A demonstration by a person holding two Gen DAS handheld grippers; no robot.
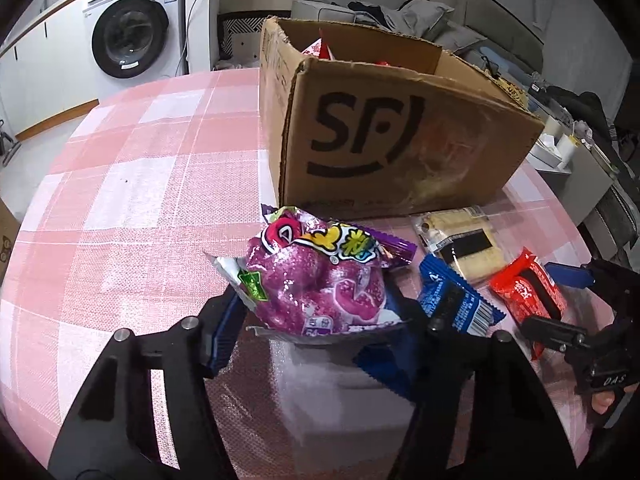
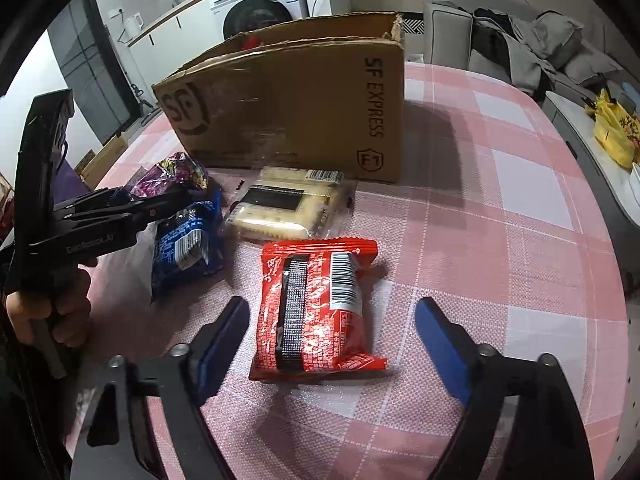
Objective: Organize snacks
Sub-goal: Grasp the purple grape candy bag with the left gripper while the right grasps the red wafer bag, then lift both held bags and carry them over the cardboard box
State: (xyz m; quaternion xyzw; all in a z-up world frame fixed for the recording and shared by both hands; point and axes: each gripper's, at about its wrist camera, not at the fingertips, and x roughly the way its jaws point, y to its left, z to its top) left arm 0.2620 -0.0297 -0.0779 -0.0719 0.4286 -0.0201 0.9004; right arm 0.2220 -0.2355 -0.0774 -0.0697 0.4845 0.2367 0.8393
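Observation:
A purple snack bag (image 1: pixel 320 280) sits between the fingers of my left gripper (image 1: pixel 316 314), whose blue pads press its sides. The right wrist view shows this gripper (image 2: pixel 176 196) at the left with the purple bag (image 2: pixel 172 172) at its tip. My right gripper (image 2: pixel 332 308) straddles a red packet (image 2: pixel 316 304) lying flat on the cloth; both pads stand apart from it. A blue packet (image 2: pixel 188 244) and a clear packet of pale crackers (image 2: pixel 288 208) lie between the grippers and the open cardboard box (image 1: pixel 400 140), which holds some snacks.
A pink checked cloth (image 1: pixel 140 200) covers the round table. The box (image 2: pixel 300 112) stands at the far side. A washing machine (image 1: pixel 128 36) is behind on the left. A sofa with clothes (image 2: pixel 532 40) and a side table with a yellow bag (image 2: pixel 612 132) lie beyond the right edge.

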